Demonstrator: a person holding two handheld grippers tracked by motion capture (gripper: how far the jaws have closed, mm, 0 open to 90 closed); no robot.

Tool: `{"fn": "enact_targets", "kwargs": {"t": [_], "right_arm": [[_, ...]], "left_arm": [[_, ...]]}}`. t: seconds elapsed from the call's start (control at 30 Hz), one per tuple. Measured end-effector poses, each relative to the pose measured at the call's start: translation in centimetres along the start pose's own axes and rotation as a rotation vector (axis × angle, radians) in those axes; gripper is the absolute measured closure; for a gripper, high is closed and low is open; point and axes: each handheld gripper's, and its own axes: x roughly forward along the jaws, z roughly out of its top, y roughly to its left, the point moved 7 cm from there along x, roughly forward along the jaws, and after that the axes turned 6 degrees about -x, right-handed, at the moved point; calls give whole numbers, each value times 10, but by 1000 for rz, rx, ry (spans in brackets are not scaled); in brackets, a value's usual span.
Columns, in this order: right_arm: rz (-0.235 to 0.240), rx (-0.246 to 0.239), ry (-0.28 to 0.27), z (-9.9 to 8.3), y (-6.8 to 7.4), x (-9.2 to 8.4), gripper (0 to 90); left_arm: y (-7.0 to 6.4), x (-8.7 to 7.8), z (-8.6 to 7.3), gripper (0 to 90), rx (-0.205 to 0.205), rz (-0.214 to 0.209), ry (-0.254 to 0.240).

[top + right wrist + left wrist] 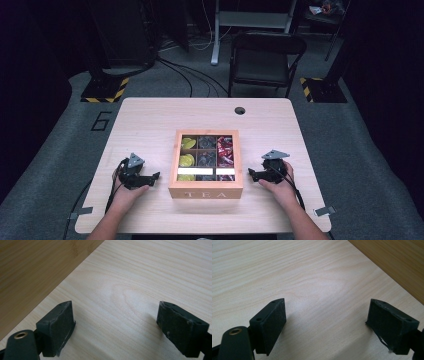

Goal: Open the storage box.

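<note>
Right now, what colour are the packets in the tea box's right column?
Red, in the tea box; the packets show best in the high view.

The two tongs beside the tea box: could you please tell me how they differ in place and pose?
The left tongs rest on the table left of the tea box, their tips pointing right at it; the right tongs rest on its right, pointing left. The left tongs lie slightly nearer the table's front edge than the right tongs. Both are open, hold nothing, and stop short of the box.

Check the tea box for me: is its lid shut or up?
Shut. The tea box has its windowed lid lying flat on top, wooden frame flush all round, and the packets show through the pane.
</note>
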Motion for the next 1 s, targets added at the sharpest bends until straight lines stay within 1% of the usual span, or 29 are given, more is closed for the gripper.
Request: {"fn": "enact_targets", "kwargs": {"t": [0.03,0.07,0.23,0.3,0.83,0.87,0.9,0.93,1.0], "right_arm": [[-3,-3,1,0,0,0,134],[-3,7,2,0,1,0,134],[-3,-1,1,0,0,0,133],[-4,-15,-1,0,-1,0,134],[-1,-8,-2,0,0,0,144],[0,-13,-3,0,0,0,149],[10,-2,-6,1,1,-1,183],[10,-4,-17,1,1,-1,220],[10,-5,-19,1,2,-2,232]], "left_arm": [[0,0,0,155,-1,0,0],[0,0,0,155,-1,0,-1],[0,0,0,155,6,0,5],[0,0,0,155,7,-1,6],[0,-1,0,156,5,-2,6],[1,-1,0,156,3,0,5],[1,-1,0,157,3,1,6],[1,-1,0,157,3,1,5],[1,-2,-1,161,1,-5,14]]}}
